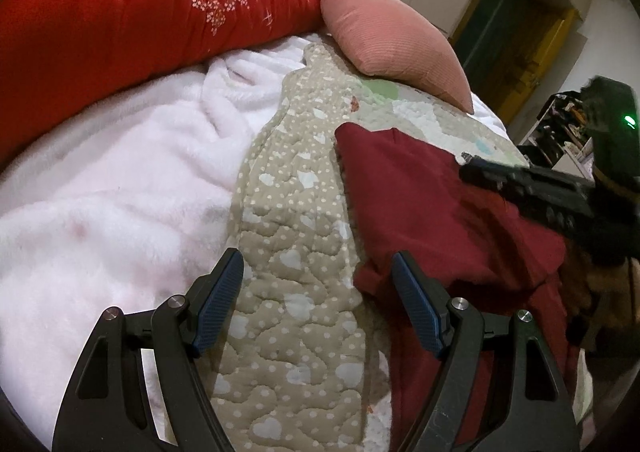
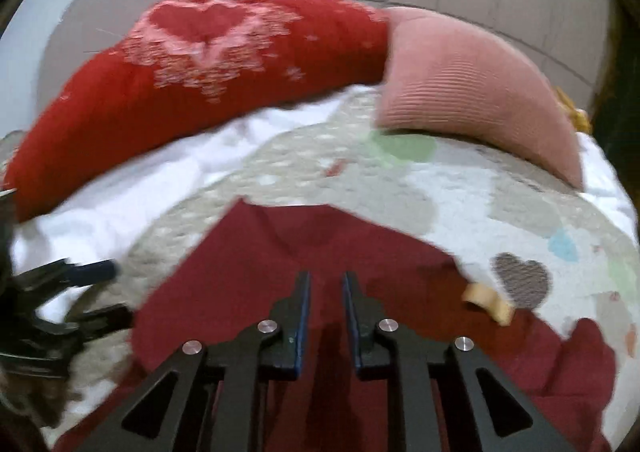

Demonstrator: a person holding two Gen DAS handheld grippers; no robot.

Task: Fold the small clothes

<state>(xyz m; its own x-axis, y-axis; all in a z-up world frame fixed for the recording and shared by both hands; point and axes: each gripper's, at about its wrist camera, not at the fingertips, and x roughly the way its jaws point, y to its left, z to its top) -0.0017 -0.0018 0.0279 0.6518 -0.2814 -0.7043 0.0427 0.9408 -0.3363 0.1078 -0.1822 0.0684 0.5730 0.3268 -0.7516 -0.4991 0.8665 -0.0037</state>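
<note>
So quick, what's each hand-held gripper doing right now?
Left hand-held gripper: open, empty.
Right hand-held gripper: narrowly open, gripping nothing, above the dark red cloth garment.

We are seeing a red quilt (image 1: 120,24) with pale pink flower print lying along the far side of the bed, touching a pink ribbed cushion (image 1: 384,36) beside it. Both are resting on a fluffy white blanket (image 1: 100,180) and a beige quilted cover (image 1: 296,220) dotted with pale hearts.

Maroon garment (image 1: 432,192); beige heart-dotted quilt (image 1: 288,252); red floral pillow (image 1: 120,20); pink cushion (image 1: 384,36)
</note>
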